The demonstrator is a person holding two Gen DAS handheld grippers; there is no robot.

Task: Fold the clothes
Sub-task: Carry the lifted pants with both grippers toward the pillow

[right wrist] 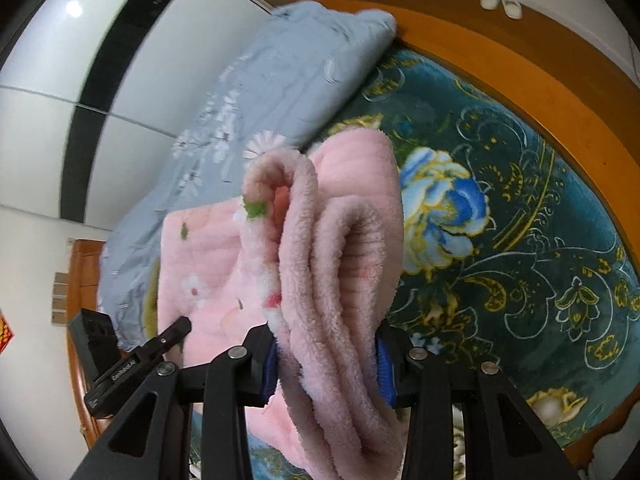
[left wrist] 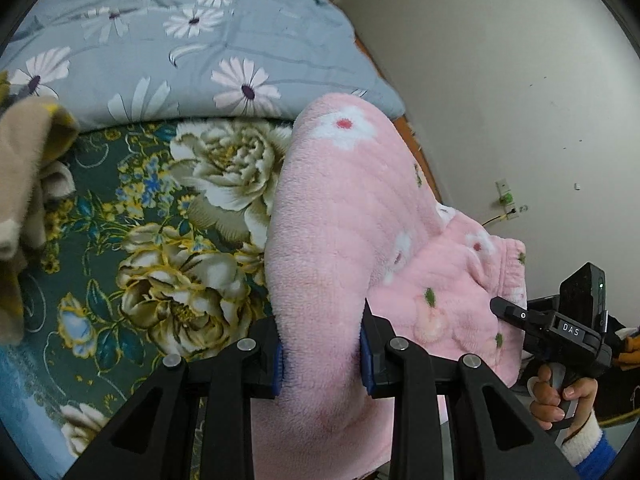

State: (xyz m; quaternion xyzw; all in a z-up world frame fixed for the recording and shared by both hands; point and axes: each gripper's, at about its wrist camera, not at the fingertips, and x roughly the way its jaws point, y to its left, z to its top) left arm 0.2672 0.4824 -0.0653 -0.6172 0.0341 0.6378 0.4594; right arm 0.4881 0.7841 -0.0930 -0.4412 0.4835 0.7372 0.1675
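A pink fleece garment (left wrist: pixel 340 216) with white flowers and small green marks hangs between both grippers above the bed. My left gripper (left wrist: pixel 322 364) is shut on a thick fold of it, blue pads pressing either side. In the right wrist view the same pink garment (right wrist: pixel 340 280) bunches in several rolled layers, and my right gripper (right wrist: pixel 326 362) is shut on that bundle. The right gripper also shows in the left wrist view at the garment's waistband end, with a hand (left wrist: pixel 560 396) on its handle. The left gripper's body (right wrist: pixel 140 356) appears at the lower left of the right wrist view.
A dark green floral blanket (left wrist: pixel 160 240) covers the bed, with a folded grey daisy-print quilt (left wrist: pixel 180 40) behind it. A beige garment (left wrist: pixel 28 184) lies at the left. An orange wooden bed frame (right wrist: pixel 520 68) runs along the far side, against a white wall (left wrist: pixel 500 80).
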